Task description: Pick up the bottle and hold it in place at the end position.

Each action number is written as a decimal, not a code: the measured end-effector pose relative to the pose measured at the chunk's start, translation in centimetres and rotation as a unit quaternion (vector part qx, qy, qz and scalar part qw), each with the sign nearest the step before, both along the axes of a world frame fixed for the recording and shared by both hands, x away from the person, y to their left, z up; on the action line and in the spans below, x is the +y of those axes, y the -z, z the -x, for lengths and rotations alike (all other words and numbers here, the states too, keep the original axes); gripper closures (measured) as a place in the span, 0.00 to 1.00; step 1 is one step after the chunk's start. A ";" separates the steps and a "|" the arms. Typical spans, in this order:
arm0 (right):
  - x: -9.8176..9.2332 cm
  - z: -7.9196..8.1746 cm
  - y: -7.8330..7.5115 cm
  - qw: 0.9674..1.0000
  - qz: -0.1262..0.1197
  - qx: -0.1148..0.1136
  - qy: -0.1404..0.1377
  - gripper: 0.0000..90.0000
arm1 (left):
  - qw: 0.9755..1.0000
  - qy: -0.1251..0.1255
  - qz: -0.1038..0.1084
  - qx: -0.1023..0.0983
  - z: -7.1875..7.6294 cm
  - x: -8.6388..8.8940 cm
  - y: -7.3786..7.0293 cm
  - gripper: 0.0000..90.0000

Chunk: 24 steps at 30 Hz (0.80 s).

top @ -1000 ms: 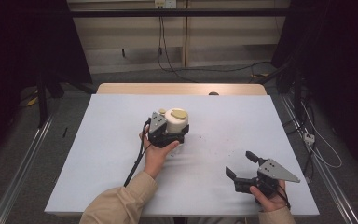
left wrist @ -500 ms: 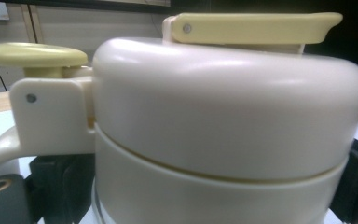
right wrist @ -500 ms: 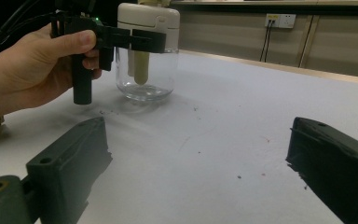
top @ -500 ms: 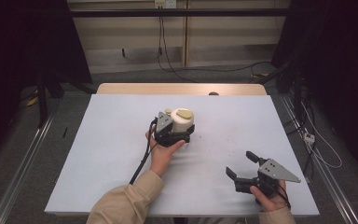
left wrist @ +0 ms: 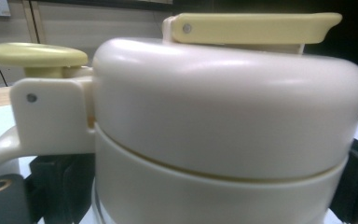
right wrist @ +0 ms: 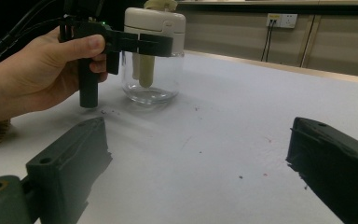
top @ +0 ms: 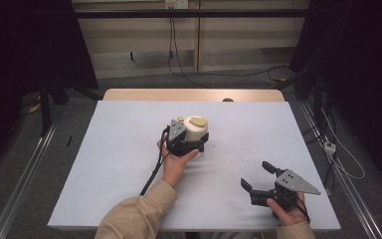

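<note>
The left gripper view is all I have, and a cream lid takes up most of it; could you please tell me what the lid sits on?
Observer: In the right gripper view, the cream lid tops a clear glass jar standing upright on the white table.
Operator: Thank you. Is my left gripper around it?
Observer: Yes, the left gripper has its jaws on either side of the lid, just above the glass.
Operator: And where is the right gripper, please?
Observer: In the high view, the right gripper is near the table's front right, jaws wide open, well apart from the jar.
</note>
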State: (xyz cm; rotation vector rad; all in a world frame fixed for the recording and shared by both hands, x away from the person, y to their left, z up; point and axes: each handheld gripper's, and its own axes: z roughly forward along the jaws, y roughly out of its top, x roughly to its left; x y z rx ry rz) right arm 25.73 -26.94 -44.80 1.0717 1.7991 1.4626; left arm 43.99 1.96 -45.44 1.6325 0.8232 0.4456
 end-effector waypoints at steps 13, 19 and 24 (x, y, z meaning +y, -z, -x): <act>0.0 0.0 0.0 1.000 -0.003 0.002 -0.001 0.05 | 1.000 0.007 -0.018 -0.006 -0.3 -1.2 -0.1 0.07; 0.1 0.0 0.1 1.000 -0.001 0.003 -0.006 0.05 | 1.000 0.008 -0.024 -0.010 -0.3 -1.3 0.0 0.07; 0.1 0.0 0.1 1.000 0.000 0.003 -0.005 0.05 | 1.000 0.013 -0.016 -0.001 -0.4 -1.0 0.0 0.07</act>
